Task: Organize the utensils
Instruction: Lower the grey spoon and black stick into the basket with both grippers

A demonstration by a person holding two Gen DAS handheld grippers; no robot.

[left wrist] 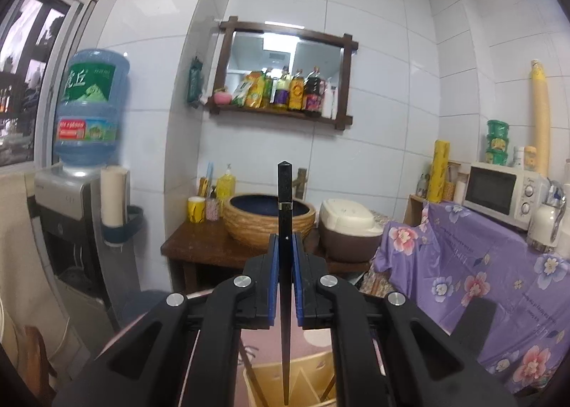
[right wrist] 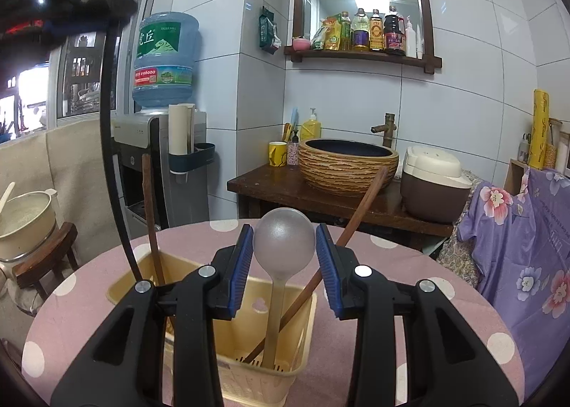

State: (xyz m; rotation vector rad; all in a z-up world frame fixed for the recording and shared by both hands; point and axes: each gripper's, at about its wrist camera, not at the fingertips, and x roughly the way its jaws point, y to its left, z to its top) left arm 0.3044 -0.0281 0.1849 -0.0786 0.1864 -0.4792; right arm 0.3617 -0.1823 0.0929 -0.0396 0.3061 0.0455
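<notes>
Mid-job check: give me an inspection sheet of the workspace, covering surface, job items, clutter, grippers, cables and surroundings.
Surface: round table under a pink polka-dot cloth.
Job's things: yellow utensil caddy on the table, holding a grey spoon bowl-up and two brown chopsticks; a black chopstick is held upright above the caddy.
Clutter: nothing seen on the table besides the caddy.
Grippers: left gripper shut on the black chopstick; right gripper open, its fingers either side of the spoon bowl.
Cables: one black cable hanging at left.
Surroundings: water dispenser, basin, rice cooker, microwave.
</notes>
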